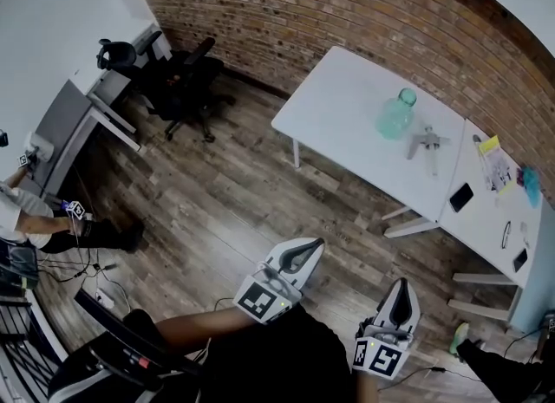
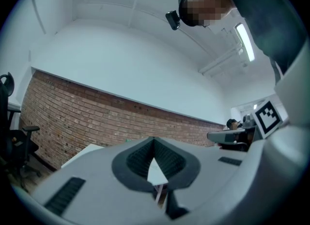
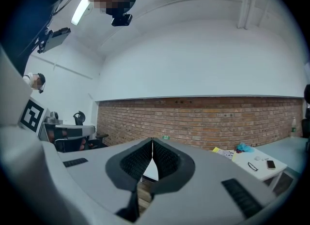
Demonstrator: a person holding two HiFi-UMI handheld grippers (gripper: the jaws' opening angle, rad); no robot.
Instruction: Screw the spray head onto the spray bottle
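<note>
- Both grippers are held low over the wooden plank floor (image 1: 225, 211), well short of the work area and pointing roughly level toward it.
- Left gripper (image 1: 310, 248): jaws pressed together with nothing between them. Its own view shows the ribbed pads meeting at the tips (image 2: 154, 141).
- Right gripper (image 1: 401, 287): the same, tips touching and empty, as its own view confirms (image 3: 152, 141).
- The translucent teal plastic spray bottle (image 1: 396, 115) stands upright with its neck open on the white rectangular counter (image 1: 347, 124), toward the far side by the red brick wall (image 1: 347, 11).
- The grey trigger spray head with its thin dip tube (image 1: 427, 144) lies flat on the same counter, just beside the bottle on its right and apart from it. It is not yet fitted.
- The head's long axis, trigger to tube end, runs roughly from the wall side toward the near edge.
- Key relation: in the head view both parts lie ahead of the grippers and off to the right, well apart from them. The right gripper is the nearer one, and the spray head is on its side of the bottle.
- In the right gripper view a sliver of the bottle's green top (image 3: 166, 137) shows just past the jaw tips.
- Judgement: this is the approach, with no grasp begun. Likely split is the left gripper to steady the bottle and the right to take the head, and both must spread their jaws first.
</note>
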